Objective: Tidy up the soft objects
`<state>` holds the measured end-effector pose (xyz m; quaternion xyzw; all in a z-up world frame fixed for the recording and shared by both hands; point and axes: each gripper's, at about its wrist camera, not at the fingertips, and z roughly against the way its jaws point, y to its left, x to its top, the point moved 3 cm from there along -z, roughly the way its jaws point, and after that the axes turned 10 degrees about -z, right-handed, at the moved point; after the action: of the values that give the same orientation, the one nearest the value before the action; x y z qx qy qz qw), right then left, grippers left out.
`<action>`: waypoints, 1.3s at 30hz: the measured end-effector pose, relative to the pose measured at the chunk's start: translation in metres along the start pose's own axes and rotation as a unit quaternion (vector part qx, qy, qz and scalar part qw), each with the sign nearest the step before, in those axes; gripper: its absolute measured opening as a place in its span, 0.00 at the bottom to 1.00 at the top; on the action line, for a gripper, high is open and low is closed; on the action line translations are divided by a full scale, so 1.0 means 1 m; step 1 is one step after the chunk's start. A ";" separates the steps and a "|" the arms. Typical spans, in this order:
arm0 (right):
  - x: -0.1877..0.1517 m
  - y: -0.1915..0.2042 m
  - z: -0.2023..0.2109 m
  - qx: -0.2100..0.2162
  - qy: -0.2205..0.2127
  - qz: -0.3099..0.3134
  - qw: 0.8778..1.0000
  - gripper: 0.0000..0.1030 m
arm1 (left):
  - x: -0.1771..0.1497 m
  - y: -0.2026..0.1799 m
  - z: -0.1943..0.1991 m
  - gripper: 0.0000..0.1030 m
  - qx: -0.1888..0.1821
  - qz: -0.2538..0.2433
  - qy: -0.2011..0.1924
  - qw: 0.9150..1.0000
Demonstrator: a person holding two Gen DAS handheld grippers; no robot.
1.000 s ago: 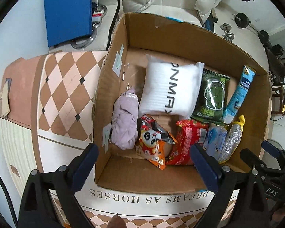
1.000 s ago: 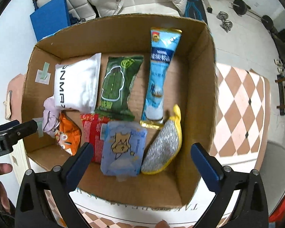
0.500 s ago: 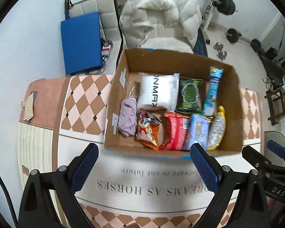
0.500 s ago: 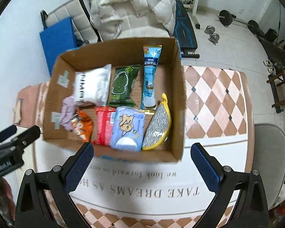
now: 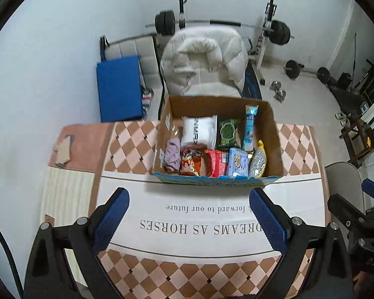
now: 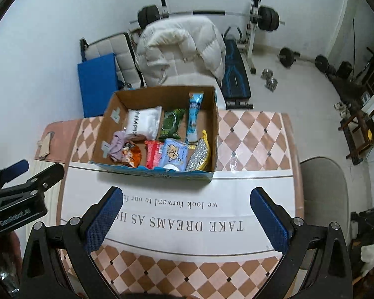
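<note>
While both grippers are held above the near part of the table, nothing is gripped by either: the left gripper is seen with its blue-padded jaws spread wide over the printed white band of the tablecloth, and the right gripper is likewise spread wide and empty over the same band. A cardboard box is set on the far part of the table, well apart from both grippers, and all the soft objects are contained in it. Along its far side a white pillow pack, a green packet and a tall light-blue packet are lined up side by side. Along its near side a lilac cloth, an orange snack bag, a red packet, a pale-blue tissue pack and a silver-and-yellow scouring pad are packed close together. In the right wrist view the left gripper's black body is seen at the left edge, and a small clear wrapper is seen on the tablecloth just beside the box. Behind the table a white padded jacket is draped over a bench.
</note>
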<state>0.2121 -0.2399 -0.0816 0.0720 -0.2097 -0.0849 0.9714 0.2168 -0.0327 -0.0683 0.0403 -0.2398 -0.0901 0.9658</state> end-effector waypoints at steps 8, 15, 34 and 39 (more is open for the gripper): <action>-0.021 -0.001 0.080 0.010 -0.047 0.003 0.999 1.00 | -0.014 -0.001 0.066 0.96 -0.005 0.006 -0.048 0.999; -0.041 -0.002 0.132 0.014 -0.073 0.009 0.997 1.00 | -0.027 -0.006 0.101 0.96 -0.013 0.004 -0.068 0.998; -0.046 0.008 0.143 -0.010 -0.098 0.021 0.995 1.00 | -0.030 -0.007 0.103 1.00 0.035 0.000 -0.097 0.995; -0.030 0.009 0.137 -0.012 -0.107 0.015 0.994 1.00 | -0.022 0.003 0.100 1.00 0.045 0.011 -0.107 0.993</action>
<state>0.1290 -0.2399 0.0312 0.0481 -0.3127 -0.0799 0.9453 0.1510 -0.0295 0.0106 0.0711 -0.3455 -0.0721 0.9329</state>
